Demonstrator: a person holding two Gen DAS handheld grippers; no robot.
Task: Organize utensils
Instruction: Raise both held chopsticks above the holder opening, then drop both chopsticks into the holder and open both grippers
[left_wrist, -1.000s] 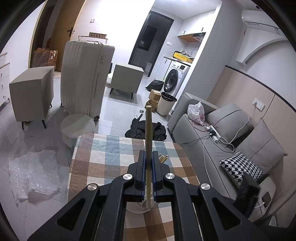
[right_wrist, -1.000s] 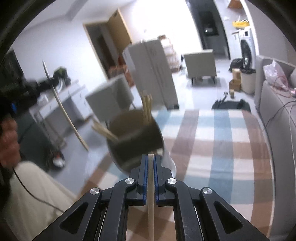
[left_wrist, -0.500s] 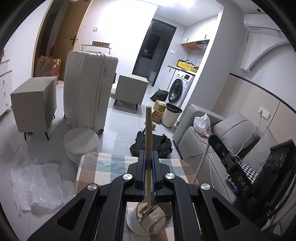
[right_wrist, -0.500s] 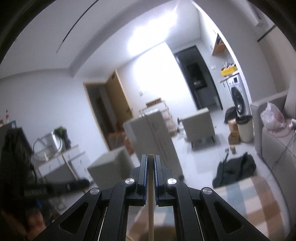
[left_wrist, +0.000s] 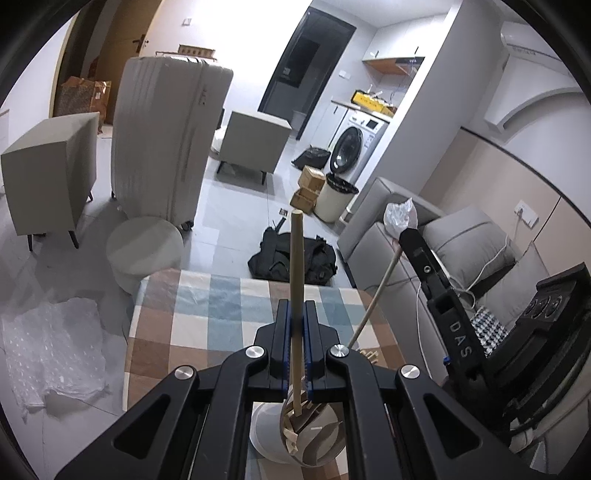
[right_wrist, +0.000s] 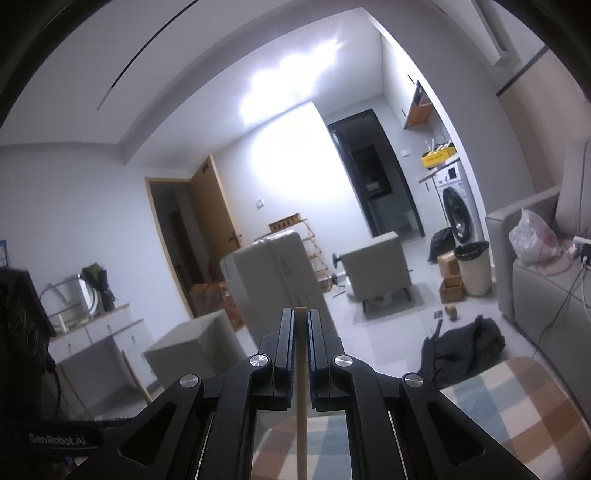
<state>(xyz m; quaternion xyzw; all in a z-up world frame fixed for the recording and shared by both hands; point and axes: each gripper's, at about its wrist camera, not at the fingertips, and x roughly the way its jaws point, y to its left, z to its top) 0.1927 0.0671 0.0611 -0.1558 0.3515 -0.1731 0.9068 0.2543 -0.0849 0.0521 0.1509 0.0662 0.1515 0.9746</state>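
Right under the left gripper (left_wrist: 296, 339) sits the cup (left_wrist: 299, 439) that the utensils go into, so that's the relation that matters. The jaws are clamped on a wooden chopstick (left_wrist: 296, 280), which runs straight up through them: top end well above the fingers, bottom end already dipping into the cup's mouth among the other sticks inside. Its long axis is basically lined up with the opening, so I'd guess the next bit is just lowering and letting go. The cup stands on the checked tablecloth (left_wrist: 192, 317), near the edge closest to the camera.

Over on the right, the right gripper (right_wrist: 301, 354) is also pinched shut on its own chopstick (right_wrist: 301, 406), held upright between the jaws. That camera looks out level across the room, cup out of frame, only a corner of the tablecloth showing low down. From the left wrist view you can see the right gripper (left_wrist: 439, 295) off to the side with its stick slanting down toward the cup.

So the left hand is clearly nearer and should drop first; the right one probably has to tip down after.
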